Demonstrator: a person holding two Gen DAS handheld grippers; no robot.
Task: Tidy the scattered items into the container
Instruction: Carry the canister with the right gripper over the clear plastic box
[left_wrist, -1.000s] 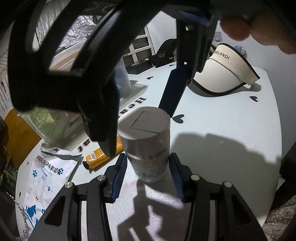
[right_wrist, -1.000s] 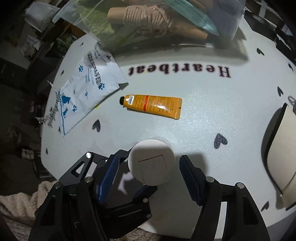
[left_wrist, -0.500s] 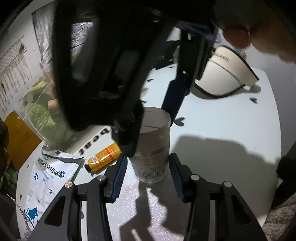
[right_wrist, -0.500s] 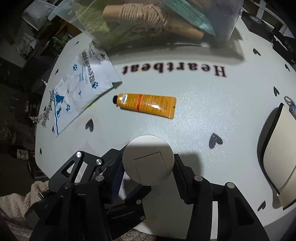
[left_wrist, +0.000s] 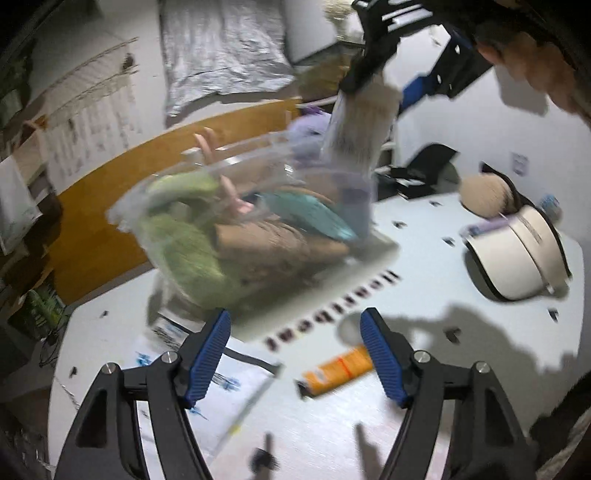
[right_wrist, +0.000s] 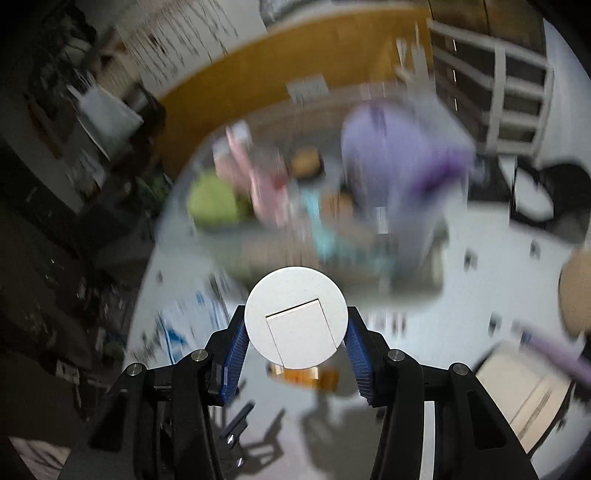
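A white bottle (left_wrist: 356, 122) hangs in the air over the clear plastic container (left_wrist: 166, 173), with my right gripper (right_wrist: 295, 332) shut on it just below its round cap (right_wrist: 295, 317). The container holds green, brown, teal and purple items. My left gripper (left_wrist: 295, 354) is low over the white table (left_wrist: 424, 295). Its jaws are opening and nothing is between them. An orange tube (left_wrist: 338, 371) lies on the table just past the left gripper's right finger. In the right wrist view the orange tube (right_wrist: 306, 374) shows under the bottle. Both views are motion-blurred.
A white pouch with blue paw prints (left_wrist: 207, 384) lies at the table's left front. A white visor (left_wrist: 517, 258) and a beige pompom (left_wrist: 484, 195) sit at the right. A black bag (left_wrist: 424, 166) lies behind the table. A person's hand (left_wrist: 535, 66) holds the right gripper.
My right gripper closed on the bottle and lifted it off the table toward the container. My left gripper let go of the bottle, opened and drew back and up.
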